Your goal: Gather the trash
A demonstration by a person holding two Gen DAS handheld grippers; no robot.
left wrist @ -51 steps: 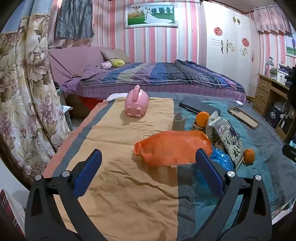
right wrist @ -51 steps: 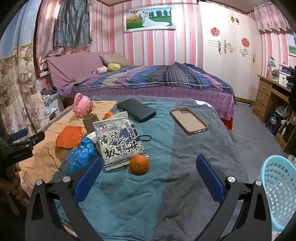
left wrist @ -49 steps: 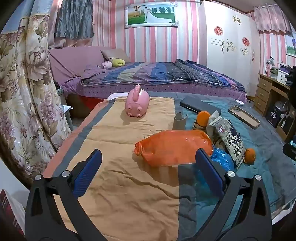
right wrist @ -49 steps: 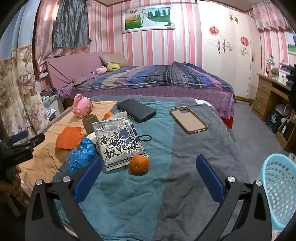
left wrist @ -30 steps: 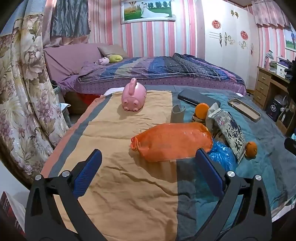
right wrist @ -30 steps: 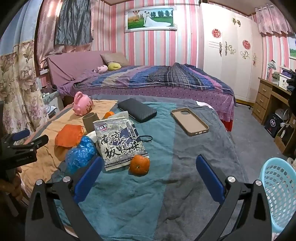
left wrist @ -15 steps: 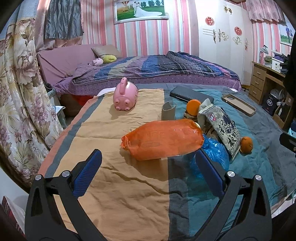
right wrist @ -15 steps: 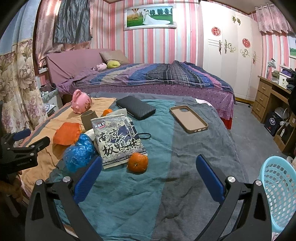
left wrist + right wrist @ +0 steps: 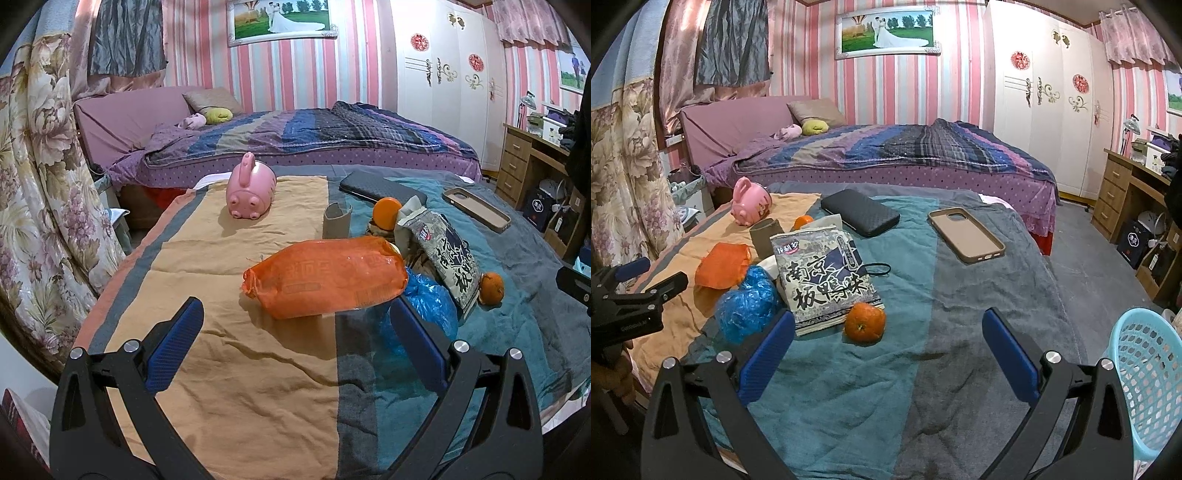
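An orange plastic wrapper (image 9: 327, 280) lies on the striped cloth (image 9: 221, 387), just beyond my open left gripper (image 9: 295, 343). To its right are a crumpled blue bag (image 9: 428, 306) and a printed snack bag (image 9: 448, 258). In the right wrist view the snack bag (image 9: 822, 278), blue bag (image 9: 748, 304) and orange wrapper (image 9: 722, 264) lie left of centre. My right gripper (image 9: 888, 350) is open over the cloth (image 9: 979, 314), holding nothing. A light blue basket (image 9: 1145, 384) stands on the floor at lower right.
Also on the cloth: a pink piggy bank (image 9: 251, 188), a brown cup (image 9: 337, 219), two tangerines (image 9: 865, 322) (image 9: 386, 213), a black wallet (image 9: 858, 212) and a phone case (image 9: 966, 234). A bed (image 9: 886, 155) lies behind, a wooden desk (image 9: 1126, 184) at right.
The left gripper has drifted closer to the orange wrapper, which now looks larger and nearer the fingers. The right gripper has barely moved. Both stay open.
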